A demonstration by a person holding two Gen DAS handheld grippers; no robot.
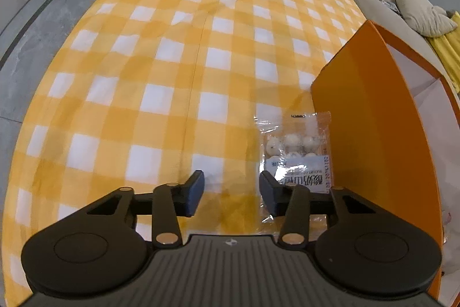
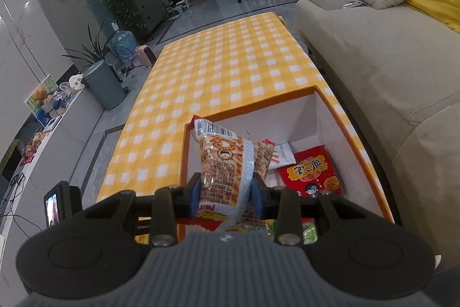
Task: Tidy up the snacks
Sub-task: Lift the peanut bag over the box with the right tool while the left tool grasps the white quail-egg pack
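The right gripper [image 2: 225,193] is clamping a clear snack packet [image 2: 227,160] printed with an orange cartoon face and a barcode, its two blue pads pressing in on the packet's lower part so that the wrapper is bulging upward and forward from between them. It is holding the packet above the near left corner of the orange box [image 2: 356,146], whose white inside is lying ahead of and to the right of the claw. Down inside the box, just right of the claw, a red snack bag [image 2: 312,171] with Chinese lettering is lying flat, with a white packet [image 2: 283,153] beyond it and a green wrapper [image 2: 309,230] peeking out below the right finger. The left gripper [image 1: 231,193] is hanging with its jaws spread wide and nothing between them, low over the yellow checked tablecloth [image 1: 172,62]. A clear bag of small white round snacks [image 1: 297,151] is lying flat on the cloth just ahead of its right finger, partly overlapped by that fingertip in the view, and sitting just beside the orange outer wall of the box [image 1: 373,117], which is rising to the right of the claw.
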